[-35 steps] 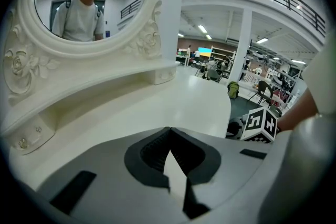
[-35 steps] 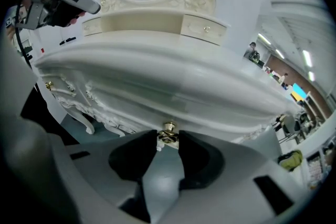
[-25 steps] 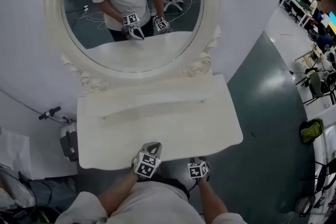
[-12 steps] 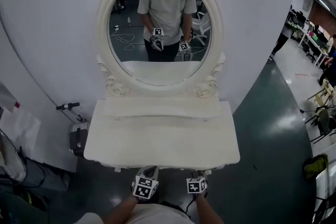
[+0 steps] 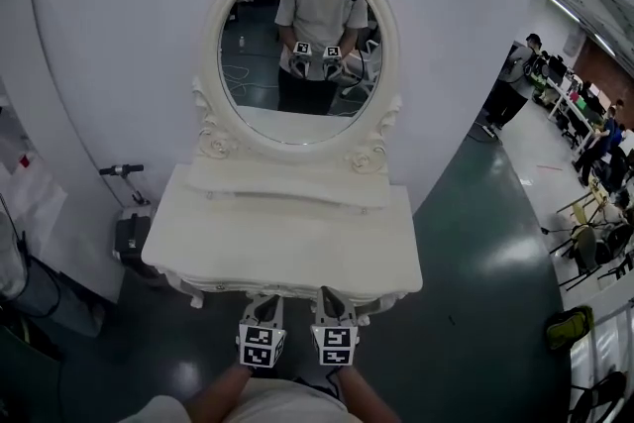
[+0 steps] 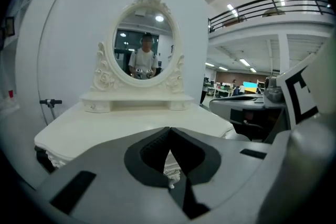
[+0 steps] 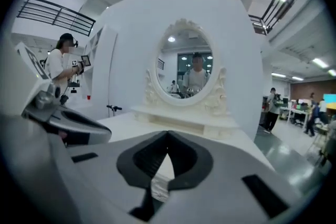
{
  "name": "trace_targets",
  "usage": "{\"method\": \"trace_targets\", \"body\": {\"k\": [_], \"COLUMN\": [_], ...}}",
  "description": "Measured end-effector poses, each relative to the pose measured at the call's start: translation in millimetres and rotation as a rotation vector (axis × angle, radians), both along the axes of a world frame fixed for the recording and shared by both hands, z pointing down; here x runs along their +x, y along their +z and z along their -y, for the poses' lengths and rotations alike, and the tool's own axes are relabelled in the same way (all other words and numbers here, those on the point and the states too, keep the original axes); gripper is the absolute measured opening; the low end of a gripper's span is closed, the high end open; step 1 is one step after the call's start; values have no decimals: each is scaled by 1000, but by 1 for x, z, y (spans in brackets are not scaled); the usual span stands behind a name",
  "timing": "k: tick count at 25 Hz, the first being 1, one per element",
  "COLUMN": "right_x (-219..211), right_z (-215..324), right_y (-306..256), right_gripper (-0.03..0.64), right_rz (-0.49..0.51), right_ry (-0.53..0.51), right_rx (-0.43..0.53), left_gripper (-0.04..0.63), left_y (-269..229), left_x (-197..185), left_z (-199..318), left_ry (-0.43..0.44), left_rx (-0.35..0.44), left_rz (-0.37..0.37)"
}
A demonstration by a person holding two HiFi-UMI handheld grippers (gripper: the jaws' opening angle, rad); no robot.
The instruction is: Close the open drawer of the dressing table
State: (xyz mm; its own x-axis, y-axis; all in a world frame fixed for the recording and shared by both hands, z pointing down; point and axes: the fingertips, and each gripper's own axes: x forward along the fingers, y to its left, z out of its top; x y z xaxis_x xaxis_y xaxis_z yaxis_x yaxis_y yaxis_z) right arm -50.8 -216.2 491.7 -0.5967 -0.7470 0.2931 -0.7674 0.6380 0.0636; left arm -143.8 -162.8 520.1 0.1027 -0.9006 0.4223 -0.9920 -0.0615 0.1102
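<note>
Your right claw [image 5: 330,296] had just closed on nothing and come up beside the left claw [image 5: 265,304], also closed and empty, both clear of the desk [image 5: 287,233]. No drawer projected from its front edge. I judged the drawer pushed home and the task done.

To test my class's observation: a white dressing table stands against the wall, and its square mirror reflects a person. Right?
Not quite: the head view shows the mirror is oval, not square. The white dressing table does stand against the wall, with a person reflected.
</note>
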Motion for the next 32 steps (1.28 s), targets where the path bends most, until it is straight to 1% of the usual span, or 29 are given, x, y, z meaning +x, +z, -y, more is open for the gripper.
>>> {"method": "trace_targets", "body": {"k": [2, 6, 10, 14, 18, 21, 24, 27, 30, 32], "right_x": [2, 9, 11, 18, 38, 52, 61, 61, 48, 43], "right_z": [-10, -38, -56, -68, -64, -65, -68, -70, -70, -70], "right_y": [-20, -48, -66, -65, -51, -50, -58, -62, -64, -66], "right_gripper": [15, 15, 15, 15, 15, 15, 15, 15, 15, 15], "right_rz": [30, 93, 80, 89, 57, 48, 38, 33, 50, 52], "right_ry": [-6, -3, -15, -4, 19, 51, 67, 73, 80, 78], "right_rx": [38, 80, 135, 122, 107, 97, 117, 124, 119, 124], "left_gripper": [8, 8, 8, 8, 8, 8, 8, 8, 8, 8], "left_y": [-12, -29, -41, -43, -34, -36, -40, -40, -45, -46], "left_x": [4, 12, 17, 26, 51, 65, 77, 83, 74, 73], "left_z": [-6, -28, -36, -44, -37, -33, -29, -25, -20, -19], "left_ry": [0, 5, 5, 27, 75, 116, 144, 168, 196, 209], "left_rx": [28, 69, 119, 113, 98, 103, 109, 112, 123, 122], "left_rz": [12, 40, 50, 61, 41, 37, 16, 10, 40, 43]}}
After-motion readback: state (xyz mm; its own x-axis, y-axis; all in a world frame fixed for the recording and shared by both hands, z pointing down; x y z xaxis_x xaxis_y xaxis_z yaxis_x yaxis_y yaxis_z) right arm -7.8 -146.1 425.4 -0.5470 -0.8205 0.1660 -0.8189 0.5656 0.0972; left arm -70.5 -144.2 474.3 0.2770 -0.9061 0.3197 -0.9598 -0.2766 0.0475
